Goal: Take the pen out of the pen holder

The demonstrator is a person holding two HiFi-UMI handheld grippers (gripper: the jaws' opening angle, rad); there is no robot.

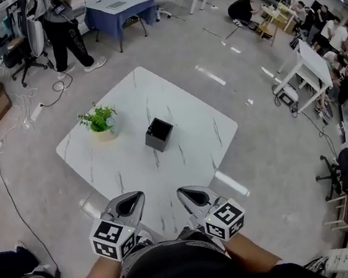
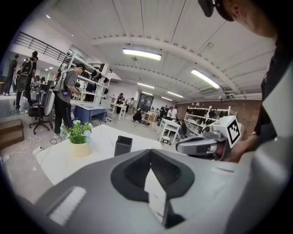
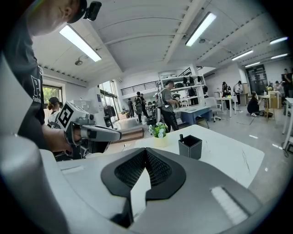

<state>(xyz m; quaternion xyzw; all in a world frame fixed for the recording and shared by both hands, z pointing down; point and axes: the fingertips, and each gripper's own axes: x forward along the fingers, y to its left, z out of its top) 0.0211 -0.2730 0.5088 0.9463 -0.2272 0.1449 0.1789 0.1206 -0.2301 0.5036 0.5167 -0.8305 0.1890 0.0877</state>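
We saw the pen (image 3: 181,136) upright in the pen holder (image 3: 190,146) near the middle of the counter (image 1: 193,155). Our left gripper (image 2: 150,159) and right gripper (image 3: 145,157) had jaws together, holding nothing.

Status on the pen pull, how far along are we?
Done: nothing yet. The pen is still in the pen holder on the table. In hand: nothing. The left gripper and right gripper are both shut and empty, held close to the person's body, well short of the holder. Left: reach in, grip the pen, lift it out.
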